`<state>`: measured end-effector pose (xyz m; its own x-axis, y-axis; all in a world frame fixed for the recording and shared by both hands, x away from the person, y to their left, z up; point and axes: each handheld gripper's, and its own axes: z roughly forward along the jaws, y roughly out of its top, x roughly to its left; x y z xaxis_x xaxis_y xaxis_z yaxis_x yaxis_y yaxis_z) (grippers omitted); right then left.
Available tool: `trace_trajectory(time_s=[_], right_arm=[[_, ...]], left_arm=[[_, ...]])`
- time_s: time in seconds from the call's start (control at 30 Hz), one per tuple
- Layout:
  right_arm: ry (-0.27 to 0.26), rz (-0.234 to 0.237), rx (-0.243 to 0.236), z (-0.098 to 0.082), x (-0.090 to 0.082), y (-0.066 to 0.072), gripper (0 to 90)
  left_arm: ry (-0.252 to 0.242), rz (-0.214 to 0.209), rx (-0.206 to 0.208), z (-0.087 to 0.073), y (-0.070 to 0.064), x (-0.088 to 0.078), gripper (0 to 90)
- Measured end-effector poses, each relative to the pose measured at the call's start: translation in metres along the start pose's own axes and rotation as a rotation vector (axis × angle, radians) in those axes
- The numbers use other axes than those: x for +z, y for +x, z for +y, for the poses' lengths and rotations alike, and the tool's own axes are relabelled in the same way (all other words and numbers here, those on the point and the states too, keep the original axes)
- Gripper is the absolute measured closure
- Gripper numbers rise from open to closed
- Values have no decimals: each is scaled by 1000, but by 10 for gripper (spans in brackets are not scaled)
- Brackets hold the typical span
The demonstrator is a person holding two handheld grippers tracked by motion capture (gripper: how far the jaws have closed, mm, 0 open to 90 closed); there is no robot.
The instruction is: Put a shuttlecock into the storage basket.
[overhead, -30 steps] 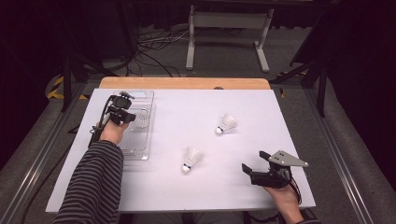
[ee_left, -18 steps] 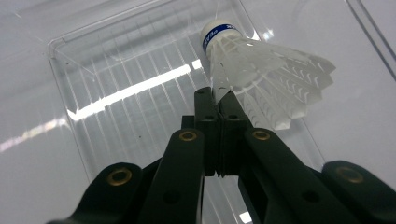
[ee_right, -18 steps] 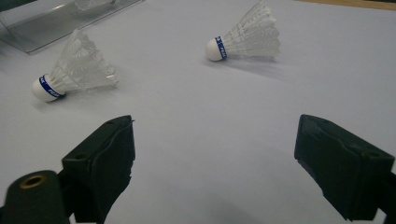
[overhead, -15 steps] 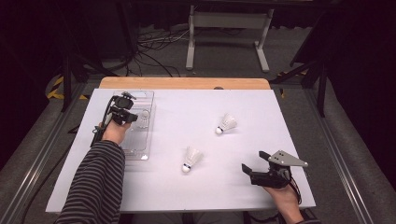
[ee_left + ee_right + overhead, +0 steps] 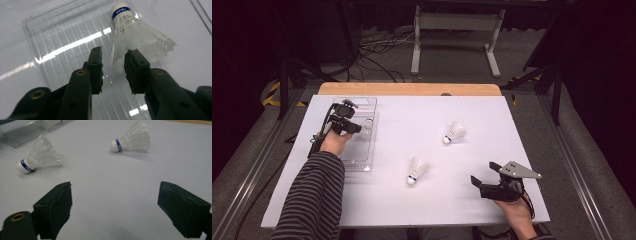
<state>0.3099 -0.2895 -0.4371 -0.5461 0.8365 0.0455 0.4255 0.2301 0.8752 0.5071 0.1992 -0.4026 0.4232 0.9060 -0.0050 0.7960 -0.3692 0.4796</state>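
While the left gripper (image 5: 346, 124) hangs over a clear plastic tray (image 5: 368, 102) at the far left of the white surface (image 5: 492, 120), its jaws have just been opening and stand partly spread. A white shuttlecock (image 5: 135, 37) with a blue band round its cork lies in the tray; in the left gripper view, its feathered skirt reaches into the gap between the jaws and sits right against one of them, and neither jaw pinches it, the cork pointing away from the gripper. A striped sleeve (image 5: 312, 200) covers the arm that carries this gripper. At the near right of the surface the right gripper (image 5: 484, 186) rests low, its jaws spread wide with nothing between them. Two more shuttlecocks lie on the bare surface, well apart from each other and from the tray: the nearer shuttlecock (image 5: 417, 169) at mid-surface, just right of the tray's near end, and the farther shuttlecock (image 5: 454, 133) beyond it to the right. Both show in the right gripper view, lying on their sides ahead of the open jaws.
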Motion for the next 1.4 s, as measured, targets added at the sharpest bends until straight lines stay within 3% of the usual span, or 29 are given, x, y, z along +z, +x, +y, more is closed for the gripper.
trace_trajectory(time_s=[0.1, 0.13, 0.33, 0.7, 0.97, 1.4], right_arm=[[-1, 0, 1, 0, 0, 0, 130], [-1, 0, 2, 0, 0, 0, 130], [6, -6, 1, 0, 0, 0, 131], [1, -3, 4, 0, 0, 0, 131], [2, -2, 4, 0, 0, 0, 131], [3, -2, 6, 0, 0, -1, 131]], left_arm=[[-9, -13, -17, 0, -1, -3, 568], [-7, -16, -18, -1, -1, -3, 503], [12, -28, -44, -2, 0, -4, 407], [-9, -52, -47, -5, -1, -14, 357], [-58, -60, -37, -6, -3, -24, 357], [-74, -73, -24, -11, -7, -35, 341]])
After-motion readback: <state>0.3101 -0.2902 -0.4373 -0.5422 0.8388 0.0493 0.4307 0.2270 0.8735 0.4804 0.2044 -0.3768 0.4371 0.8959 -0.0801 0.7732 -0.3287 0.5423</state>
